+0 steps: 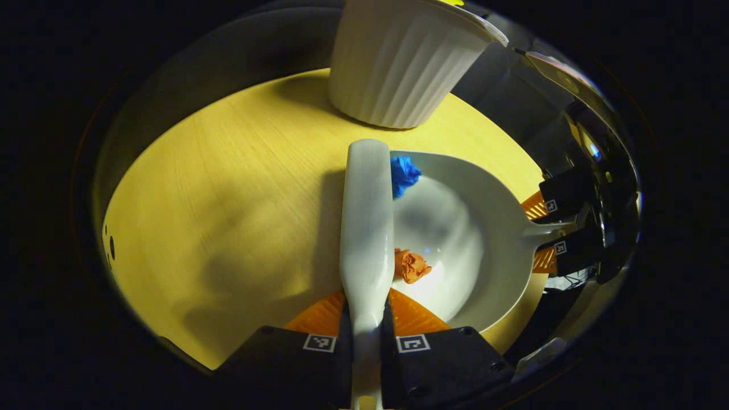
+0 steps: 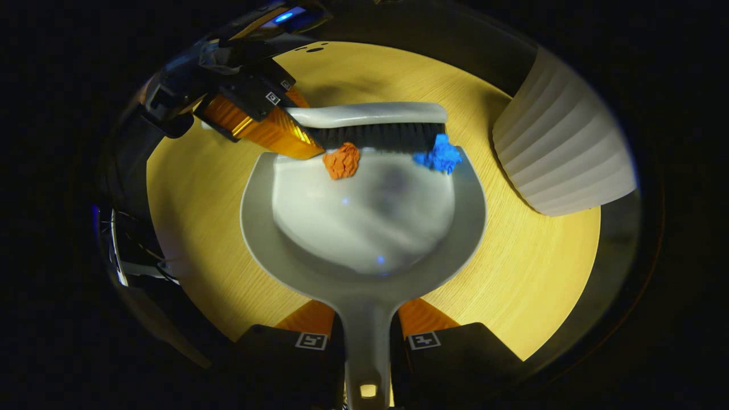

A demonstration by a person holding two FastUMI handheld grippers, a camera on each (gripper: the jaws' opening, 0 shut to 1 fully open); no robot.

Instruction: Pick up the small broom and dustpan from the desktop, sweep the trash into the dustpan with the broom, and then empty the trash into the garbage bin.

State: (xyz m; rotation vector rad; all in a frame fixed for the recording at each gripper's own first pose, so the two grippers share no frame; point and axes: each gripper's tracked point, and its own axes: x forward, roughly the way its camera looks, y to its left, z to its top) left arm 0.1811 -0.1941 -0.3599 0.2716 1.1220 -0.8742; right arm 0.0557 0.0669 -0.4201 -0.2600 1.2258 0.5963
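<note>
In the right gripper view the broom (image 2: 370, 122) lies across the upper centre, bristles touching the dustpan (image 2: 364, 228) mouth, with orange trash (image 2: 342, 160) and blue trash (image 2: 438, 155) at its front edge. The left hand-held gripper (image 1: 364, 336) clamps the broom handle; the right hand-held gripper (image 2: 367, 341) clamps the dustpan handle at lower centre. The ribbed garbage bin (image 2: 561, 154) stands on the table (image 2: 529, 267) at right.

Tabletop (image 1: 228, 188): it was of pale yellow wood with a fine grain, and soft shadows lay on it.
Edge: it was curved, and the surroundings behind it were dark.
</note>
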